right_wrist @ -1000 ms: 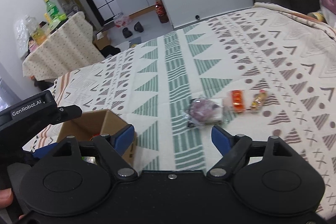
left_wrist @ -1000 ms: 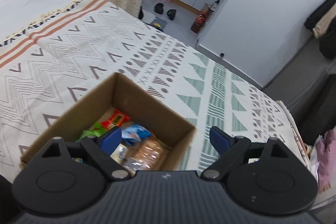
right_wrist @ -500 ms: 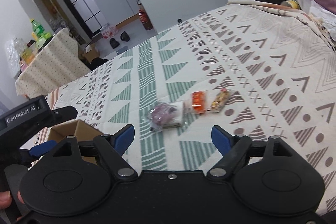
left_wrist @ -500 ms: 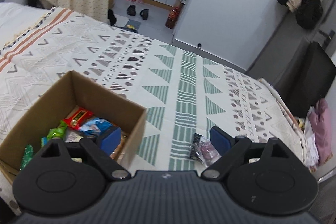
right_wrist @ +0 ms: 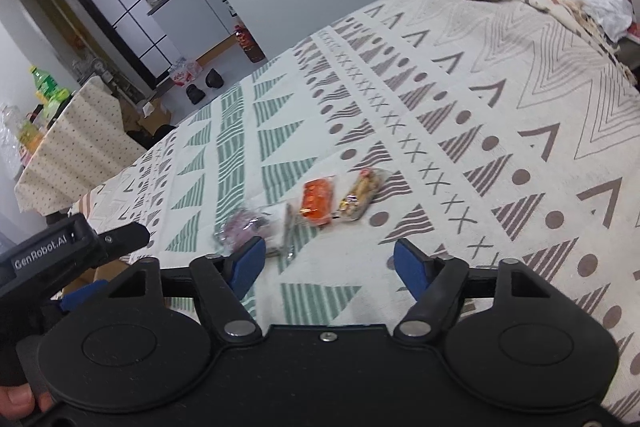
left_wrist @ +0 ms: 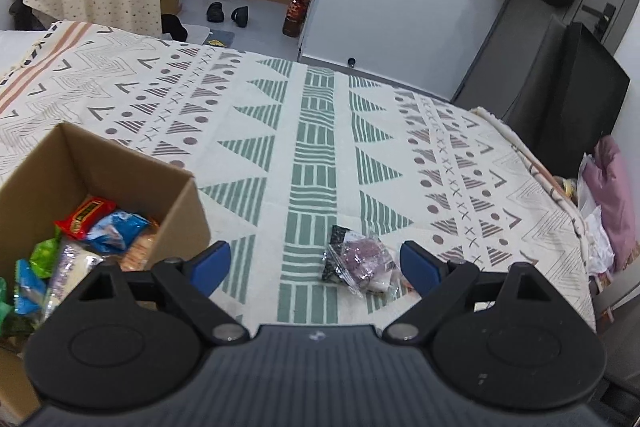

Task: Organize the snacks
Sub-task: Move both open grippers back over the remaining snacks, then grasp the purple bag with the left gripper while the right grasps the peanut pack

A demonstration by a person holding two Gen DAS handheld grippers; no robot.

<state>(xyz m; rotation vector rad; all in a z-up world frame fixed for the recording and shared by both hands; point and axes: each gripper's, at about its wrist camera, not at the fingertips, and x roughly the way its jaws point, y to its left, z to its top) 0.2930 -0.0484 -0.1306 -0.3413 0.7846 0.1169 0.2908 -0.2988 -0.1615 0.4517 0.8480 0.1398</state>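
Snacks are half sorted: the box (left_wrist: 100,163), near the left tool (left_wrist: 316,263), already holds several packets, and three lie loose on the bed (left_wrist: 312,147). This looks like the reach for the next pick. The left tool's jaws stand wide apart and empty, with the purple packet (left_wrist: 360,259) just ahead, nearer its right pad. The right tool (right_wrist: 328,263) is closing, nothing between its jaws; beyond it lie the orange packet (right_wrist: 318,201) and the gold bar (right_wrist: 362,193), side by side. Next, I judge, each tool must drop over one packet, straddle it, then pinch.
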